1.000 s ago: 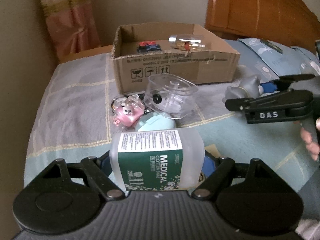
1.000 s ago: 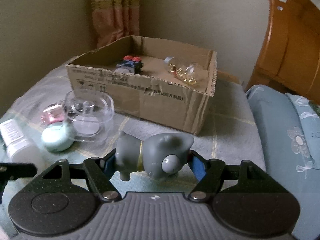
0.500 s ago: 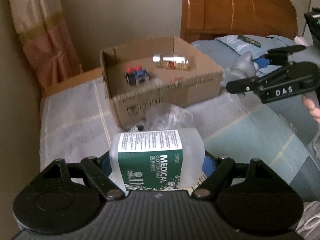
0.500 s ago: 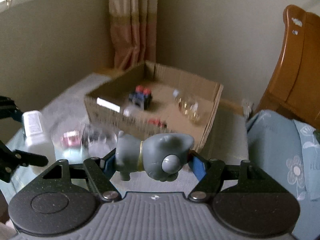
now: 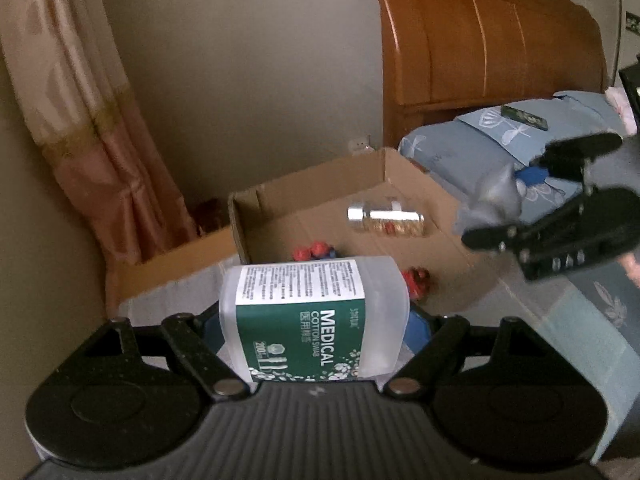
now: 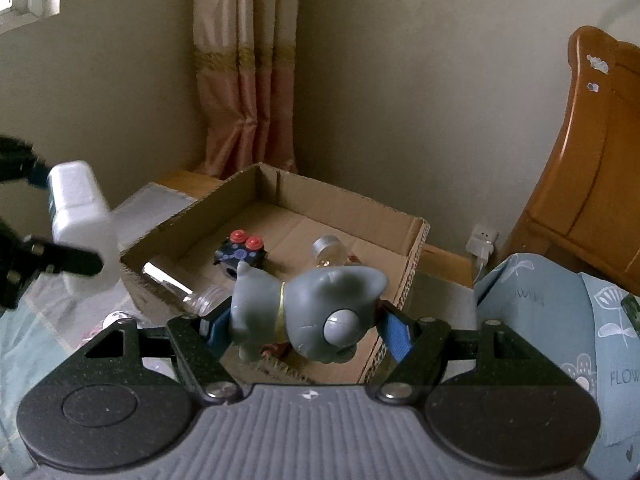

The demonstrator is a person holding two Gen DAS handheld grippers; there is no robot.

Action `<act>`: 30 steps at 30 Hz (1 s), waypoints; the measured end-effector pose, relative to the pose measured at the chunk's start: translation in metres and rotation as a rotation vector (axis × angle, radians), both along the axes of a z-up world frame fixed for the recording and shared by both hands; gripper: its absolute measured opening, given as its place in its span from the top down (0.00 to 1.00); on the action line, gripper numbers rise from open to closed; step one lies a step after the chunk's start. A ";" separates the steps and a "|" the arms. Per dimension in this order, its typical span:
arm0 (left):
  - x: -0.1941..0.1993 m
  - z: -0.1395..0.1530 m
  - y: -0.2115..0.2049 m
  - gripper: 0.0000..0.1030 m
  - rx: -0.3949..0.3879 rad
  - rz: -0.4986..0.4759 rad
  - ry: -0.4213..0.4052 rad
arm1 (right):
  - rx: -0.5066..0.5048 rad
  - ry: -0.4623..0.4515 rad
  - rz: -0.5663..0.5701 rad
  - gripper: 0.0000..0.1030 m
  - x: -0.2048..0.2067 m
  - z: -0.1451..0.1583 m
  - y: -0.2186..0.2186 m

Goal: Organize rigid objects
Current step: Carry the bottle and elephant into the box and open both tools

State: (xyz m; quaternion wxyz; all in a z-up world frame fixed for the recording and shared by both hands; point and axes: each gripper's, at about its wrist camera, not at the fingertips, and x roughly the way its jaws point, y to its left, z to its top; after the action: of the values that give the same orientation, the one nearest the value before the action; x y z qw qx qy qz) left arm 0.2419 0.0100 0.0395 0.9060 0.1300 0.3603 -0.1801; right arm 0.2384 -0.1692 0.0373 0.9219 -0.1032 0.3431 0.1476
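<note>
My left gripper (image 5: 316, 320) is shut on a white cotton swab bottle (image 5: 314, 316) with a green label, held in the air in front of the open cardboard box (image 5: 256, 216). My right gripper (image 6: 308, 324) is shut on a grey cat figurine (image 6: 308, 312), held above the box's near right corner. The right gripper also shows in the left wrist view (image 5: 532, 208) with the figurine (image 5: 496, 196). The bottle shows in the right wrist view (image 6: 80, 216). Inside the box lie a glass bulb-shaped jar (image 5: 386, 220), a dark toy with red knobs (image 6: 242, 250) and a small red item (image 5: 416, 280).
The box (image 6: 416, 248) stands on a bed with a grey and light blue cover (image 5: 580, 320). A blue pillow (image 6: 560, 312) lies at the right, under a wooden headboard (image 5: 500, 40). A curtain (image 6: 244, 80) and wall stand behind. A clear container (image 6: 200, 300) sits by the box front.
Both grippers have risen and moved toward the box with their objects. The items left on the bed have dropped out of the left wrist view.
</note>
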 end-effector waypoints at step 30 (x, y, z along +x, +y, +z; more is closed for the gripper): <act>0.132 -0.034 -0.056 0.19 0.003 0.086 0.112 | 0.078 0.006 -0.003 0.00 -0.013 -0.003 -0.010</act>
State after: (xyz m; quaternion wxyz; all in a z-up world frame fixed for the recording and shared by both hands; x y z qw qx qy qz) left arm 0.3743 -0.0461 0.0052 0.8911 0.1054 0.4161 -0.1475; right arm 0.2253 -0.1795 0.0343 0.9244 -0.0663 0.3400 0.1596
